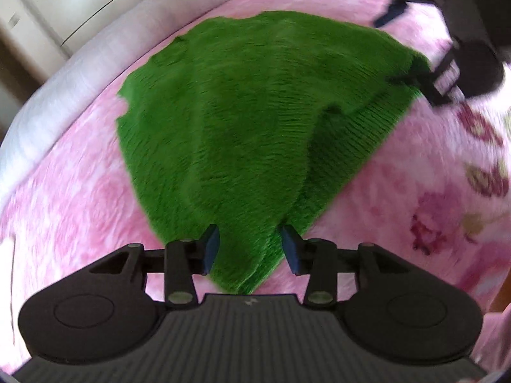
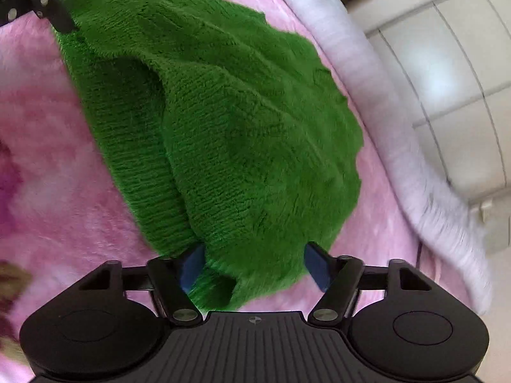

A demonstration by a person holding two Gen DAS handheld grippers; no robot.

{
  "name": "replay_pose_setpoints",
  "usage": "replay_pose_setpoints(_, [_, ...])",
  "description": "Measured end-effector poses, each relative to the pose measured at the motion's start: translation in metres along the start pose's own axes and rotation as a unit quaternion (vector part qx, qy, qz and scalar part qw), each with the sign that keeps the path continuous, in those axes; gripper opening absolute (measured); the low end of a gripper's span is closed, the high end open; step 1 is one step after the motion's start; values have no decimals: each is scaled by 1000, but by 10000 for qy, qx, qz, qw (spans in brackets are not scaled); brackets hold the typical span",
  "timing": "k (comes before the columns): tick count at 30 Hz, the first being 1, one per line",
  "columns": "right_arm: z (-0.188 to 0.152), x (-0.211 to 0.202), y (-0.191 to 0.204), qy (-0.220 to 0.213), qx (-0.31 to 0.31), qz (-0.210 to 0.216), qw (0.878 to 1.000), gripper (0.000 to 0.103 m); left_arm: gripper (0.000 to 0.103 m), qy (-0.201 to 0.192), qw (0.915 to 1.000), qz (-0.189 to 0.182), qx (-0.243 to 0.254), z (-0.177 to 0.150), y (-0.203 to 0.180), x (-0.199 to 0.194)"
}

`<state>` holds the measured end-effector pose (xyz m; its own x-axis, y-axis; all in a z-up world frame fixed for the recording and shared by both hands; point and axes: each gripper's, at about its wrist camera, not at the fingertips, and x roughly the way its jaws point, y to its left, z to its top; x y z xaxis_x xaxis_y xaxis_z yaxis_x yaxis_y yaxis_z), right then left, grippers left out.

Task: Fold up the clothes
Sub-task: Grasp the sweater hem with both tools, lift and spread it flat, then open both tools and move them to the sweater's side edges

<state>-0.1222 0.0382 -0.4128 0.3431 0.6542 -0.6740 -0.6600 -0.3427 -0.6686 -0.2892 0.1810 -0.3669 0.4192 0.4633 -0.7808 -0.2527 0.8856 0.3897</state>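
Note:
A green knitted sweater (image 1: 242, 121) lies partly lifted over a pink flowered blanket (image 1: 64, 191). My left gripper (image 1: 250, 245) has its blue pads on either side of one corner of the sweater and holds it. My right gripper (image 2: 255, 263) holds another corner of the sweater (image 2: 223, 121) between its blue pads. The right gripper also shows in the left wrist view (image 1: 428, 86) at the sweater's far right corner. The left gripper shows in the right wrist view (image 2: 73, 6) at the top left. The cloth hangs stretched between both grippers.
The pink blanket (image 2: 48, 159) covers a bed with a pale lilac edge (image 1: 64, 76). White cabinet doors (image 2: 447, 63) stand beyond the bed. Darker flower prints (image 1: 479, 178) mark the blanket at the right.

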Motion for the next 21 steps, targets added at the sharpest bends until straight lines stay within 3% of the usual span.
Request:
replay_pose_setpoints(2, [-6,3,-9,36,98,24,9999,28,39,-71,9997,122,183,3,-7,8])
replay_pose_setpoints(4, [-9,1,-16,26,254,41,9997,24,43,-62,9990,248,380,5,-11,15])
replay_pose_setpoints(5, [-11,-1,-20,9,356,58,9993,19,40,-84,9985,253,478,5,-11,15])
replay_pose_setpoints(6, [-13,-3,-24,-8,459,74,9989,7,14,-115,9985,164,512,6,-9,14])
replay_pose_setpoints(7, [-15,-5,-28,-25,561,91,9984,7,3,-153,9988,128,449,6,-4,10])
replay_pose_setpoints(11, [-26,-25,-48,-207,872,-99,9959,4,3,-707,9966,421,-21,4,26,-32])
replay_pose_setpoints(12, [-29,-36,-51,-244,951,-144,9951,4,2,-697,9967,424,-10,1,28,-40])
replay_pose_setpoints(15, [-36,-54,-48,-148,945,-22,9954,4,2,-258,9995,138,147,-18,20,-42])
replay_pose_setpoints(17, [-38,-45,-30,243,763,374,9961,4,2,194,9991,-241,302,-32,6,-26])
replay_pose_setpoints(20, [-40,-33,-6,793,515,928,9912,5,2,240,9971,-462,556,-34,-7,-20])
replay_pose_setpoints(21, [-37,-31,-8,823,576,933,9906,5,5,278,9968,-530,530,-34,-6,-21])
